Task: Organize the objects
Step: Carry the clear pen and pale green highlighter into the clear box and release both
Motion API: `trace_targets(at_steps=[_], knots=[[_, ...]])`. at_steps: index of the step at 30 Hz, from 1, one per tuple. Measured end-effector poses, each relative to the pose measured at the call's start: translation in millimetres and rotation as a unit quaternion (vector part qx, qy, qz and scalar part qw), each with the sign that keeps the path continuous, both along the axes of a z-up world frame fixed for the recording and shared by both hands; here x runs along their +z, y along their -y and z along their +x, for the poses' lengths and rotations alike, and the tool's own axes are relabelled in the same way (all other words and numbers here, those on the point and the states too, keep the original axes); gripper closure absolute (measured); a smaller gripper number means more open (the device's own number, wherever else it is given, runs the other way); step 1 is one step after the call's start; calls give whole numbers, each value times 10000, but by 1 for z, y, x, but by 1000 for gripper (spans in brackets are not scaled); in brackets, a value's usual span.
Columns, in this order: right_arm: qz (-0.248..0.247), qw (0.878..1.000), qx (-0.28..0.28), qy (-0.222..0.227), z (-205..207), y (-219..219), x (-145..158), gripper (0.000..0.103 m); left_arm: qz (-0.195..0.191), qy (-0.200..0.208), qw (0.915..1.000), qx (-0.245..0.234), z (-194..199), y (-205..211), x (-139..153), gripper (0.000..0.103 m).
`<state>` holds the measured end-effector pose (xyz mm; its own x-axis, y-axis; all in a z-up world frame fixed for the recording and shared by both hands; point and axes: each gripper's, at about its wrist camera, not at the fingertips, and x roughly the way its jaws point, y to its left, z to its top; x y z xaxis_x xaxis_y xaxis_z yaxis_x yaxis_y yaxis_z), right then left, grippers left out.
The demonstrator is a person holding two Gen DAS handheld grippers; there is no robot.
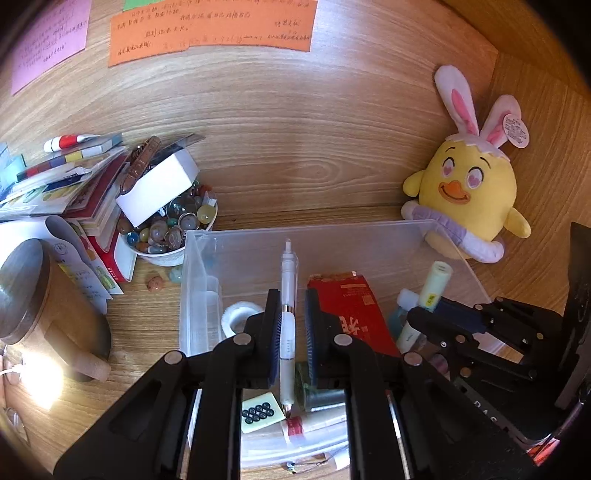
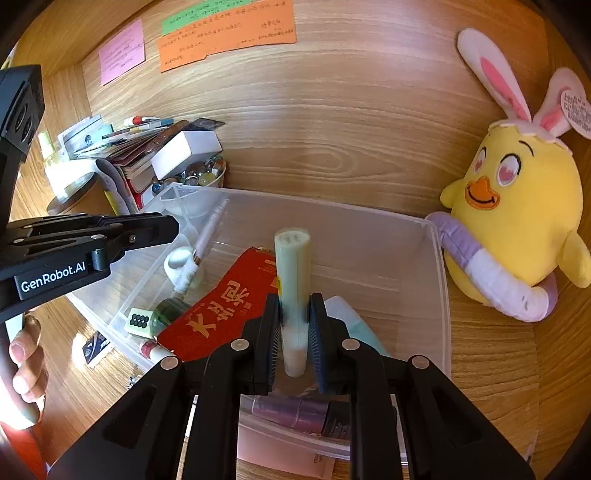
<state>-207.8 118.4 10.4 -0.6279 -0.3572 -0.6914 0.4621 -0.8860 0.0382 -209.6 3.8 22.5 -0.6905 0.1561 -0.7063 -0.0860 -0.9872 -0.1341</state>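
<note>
A clear plastic bin [image 1: 199, 266] stands on the wooden desk and also shows in the right wrist view [image 2: 439, 258]. My left gripper [image 1: 291, 314] is shut on a white pen [image 1: 288, 280], held upright over the bin. My right gripper [image 2: 294, 317] is shut on a pale green tube [image 2: 291, 266], also over the bin; the tube shows in the left wrist view [image 1: 434, 284]. In the bin lie a red packet [image 2: 221, 306], a white tape roll [image 1: 236, 317], a mahjong tile [image 2: 137, 322], a dark green jar [image 2: 170, 310] and a purple tube [image 2: 295, 411].
A bowl of glass marbles [image 1: 170, 229] with a white box [image 1: 159, 188] on it sits left of the bin, beside stacked books [image 1: 74, 184]. A brown lidded cup [image 1: 33, 295] stands at the left. A yellow plush chick [image 1: 469, 184] leans at the right. Paper notes [image 1: 210, 29] hang on the back wall.
</note>
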Motion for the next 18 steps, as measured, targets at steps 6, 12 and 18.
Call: trace_targets(at_steps=[6, 12, 18], knots=[[8, 10000, 21, -39, 3, -1, 7, 69, 73, -92, 9999, -71, 12, 0, 12, 85], [-119, 9997, 145, -134, 16, -6, 23, 54, 31, -351, 9994, -54, 34, 3, 29, 61], [-170, 9991, 121, -367, 39, -15, 36, 41, -96, -579, 9983, -16, 60, 7, 40, 35]])
